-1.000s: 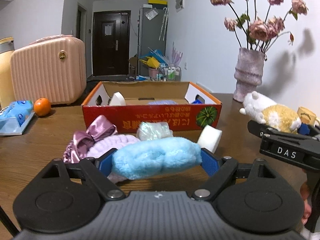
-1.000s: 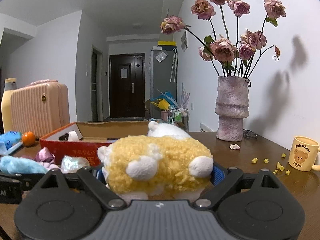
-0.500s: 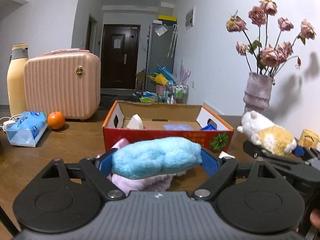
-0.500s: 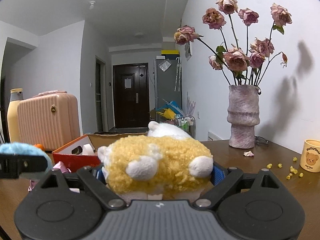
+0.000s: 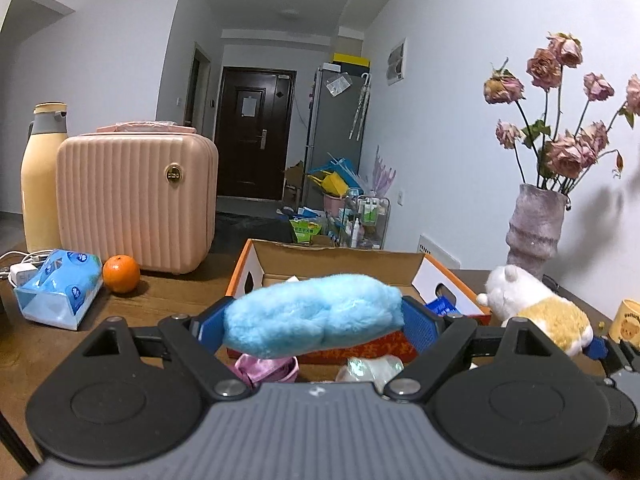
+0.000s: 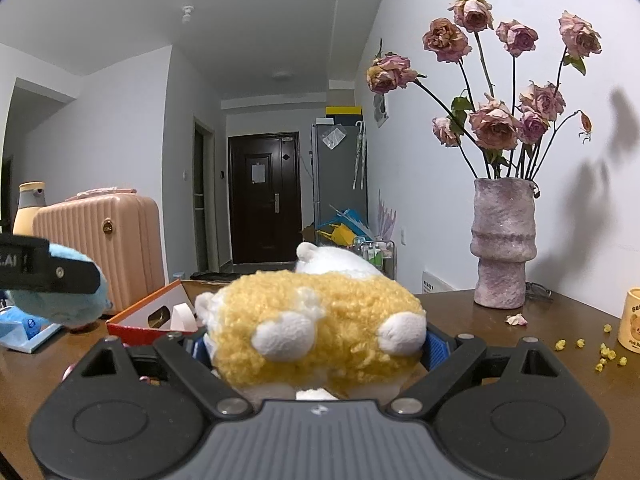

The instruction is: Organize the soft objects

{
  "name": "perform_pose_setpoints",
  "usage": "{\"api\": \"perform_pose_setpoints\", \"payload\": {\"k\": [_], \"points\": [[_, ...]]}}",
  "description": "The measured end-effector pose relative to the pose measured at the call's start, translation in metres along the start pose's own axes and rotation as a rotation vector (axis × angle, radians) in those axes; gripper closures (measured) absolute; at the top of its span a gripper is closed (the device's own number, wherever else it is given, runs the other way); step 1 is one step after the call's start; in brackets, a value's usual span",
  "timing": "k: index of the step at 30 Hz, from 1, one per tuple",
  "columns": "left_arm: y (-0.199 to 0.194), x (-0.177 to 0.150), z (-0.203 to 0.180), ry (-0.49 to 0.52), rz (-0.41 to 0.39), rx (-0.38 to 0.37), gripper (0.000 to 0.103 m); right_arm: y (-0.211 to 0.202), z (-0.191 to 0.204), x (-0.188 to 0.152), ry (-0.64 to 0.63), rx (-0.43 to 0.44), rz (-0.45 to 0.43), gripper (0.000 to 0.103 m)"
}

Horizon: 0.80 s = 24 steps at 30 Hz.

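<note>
we have the left tongs (image 5: 314, 320) pinching a blue fluffy piece (image 5: 312, 314) and the right tongs (image 6: 316, 344) pinching a yellow plush toy (image 6: 320, 320), both held above the worktop (image 6: 500, 344) near the cardboard box (image 5: 340, 256). neither is boxed yet; a pink satin piece (image 5: 266, 366) and a shiny bundle (image 5: 370, 366) remain outside.

A home: hallway door (image 5: 256, 132), fridge (image 5: 334, 128), vase of roses (image 6: 503, 240).
</note>
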<state>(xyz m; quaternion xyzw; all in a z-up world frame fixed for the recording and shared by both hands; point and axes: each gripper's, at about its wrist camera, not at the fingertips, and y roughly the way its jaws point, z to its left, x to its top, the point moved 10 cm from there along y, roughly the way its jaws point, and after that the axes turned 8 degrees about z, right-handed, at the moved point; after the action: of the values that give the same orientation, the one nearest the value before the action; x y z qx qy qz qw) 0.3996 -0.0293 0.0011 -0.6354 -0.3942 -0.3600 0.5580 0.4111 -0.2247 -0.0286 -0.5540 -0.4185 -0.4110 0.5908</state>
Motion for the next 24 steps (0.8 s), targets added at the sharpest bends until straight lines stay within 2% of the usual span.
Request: {"api": "perform_pose_setpoints", "payload": {"k": [17, 24], "points": [[0.038, 0.037, 0.015, -0.036, -0.036, 0.028, 0.015, 0.037, 0.021, 0.028, -0.046, 0.019, -0.029, 0.01], [0.055, 0.045, 0.021, -0.044, -0.028, 0.037, 0.015, 0.055, 0.025, 0.036, -0.062, 0.027, -0.019, 0.01]]}}
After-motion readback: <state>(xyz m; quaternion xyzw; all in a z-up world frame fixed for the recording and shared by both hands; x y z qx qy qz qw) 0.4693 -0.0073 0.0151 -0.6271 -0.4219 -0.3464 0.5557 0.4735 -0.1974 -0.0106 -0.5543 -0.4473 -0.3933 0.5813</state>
